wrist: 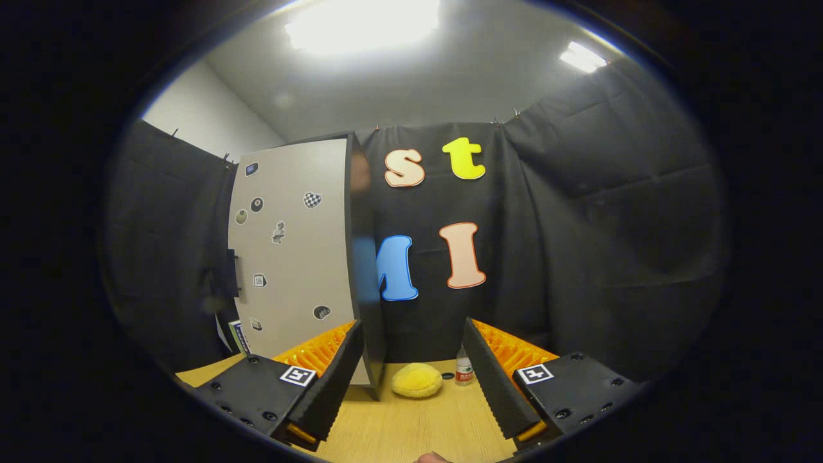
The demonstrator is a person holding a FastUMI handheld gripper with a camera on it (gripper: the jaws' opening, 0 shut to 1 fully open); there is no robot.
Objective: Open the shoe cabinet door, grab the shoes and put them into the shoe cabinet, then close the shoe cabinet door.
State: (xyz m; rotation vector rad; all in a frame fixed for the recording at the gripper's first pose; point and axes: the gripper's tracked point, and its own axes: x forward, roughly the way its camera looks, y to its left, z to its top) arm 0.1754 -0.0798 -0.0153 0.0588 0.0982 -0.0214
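Note:
A tall shoe cabinet point(292, 257) stands on the wooden table point(411, 427), left of the fingers and beyond them. Its white door carries several stickers and has a dark handle point(231, 273) at its left edge; its glossy dark side faces right. I cannot tell whether the door is ajar. A yellow fluffy shoe point(416, 379) lies on the table by the cabinet's right foot, ahead of the gap between the fingers. My gripper point(412, 325) is open, raised above the table, with nothing between its fingers.
A small clear bottle point(464, 370) stands just right of the yellow shoe. Black cloth walls close in the back and both sides. Part of a person's finger point(432, 458) shows at the near edge of the table.

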